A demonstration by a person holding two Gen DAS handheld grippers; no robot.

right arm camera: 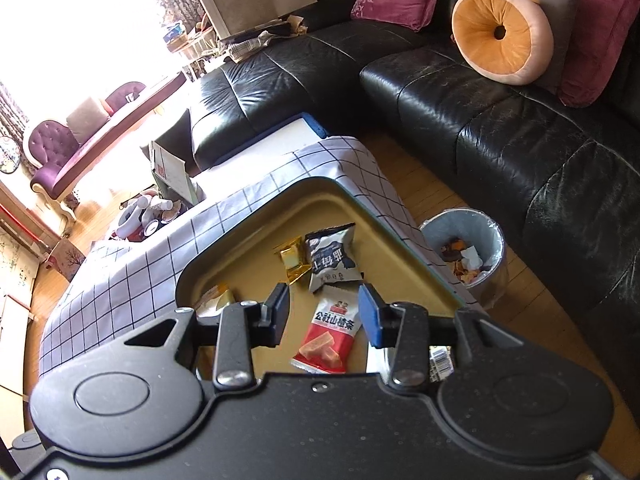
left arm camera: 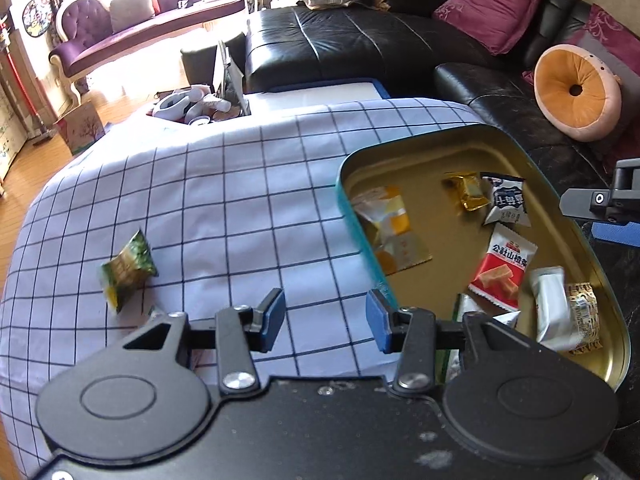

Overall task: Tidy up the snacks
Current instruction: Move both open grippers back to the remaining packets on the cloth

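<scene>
A gold tin tray [left arm camera: 420,142] with a teal outer wall sits on the checked cloth [left arm camera: 224,184] and holds several snack packs. Among them are a red pack [left arm camera: 502,270], a dark blue and white pack [left arm camera: 506,200] and a gold candy [left arm camera: 470,190]. A green wrapped snack [left arm camera: 128,270] lies alone on the cloth at the left. My left gripper [left arm camera: 326,312] is open over the cloth beside the tray's left rim, with nothing between its fingers. My right gripper [right arm camera: 324,306] is open above the red pack [right arm camera: 328,332] inside the tray [right arm camera: 256,208], apart from it.
A black leather sofa [right arm camera: 480,120] wraps the far and right sides, with a round orange cushion [right arm camera: 502,34]. A lined waste bin [right arm camera: 464,248] stands on the wooden floor just past the table's right edge. A box and toys [left arm camera: 192,104] lie beyond the far edge.
</scene>
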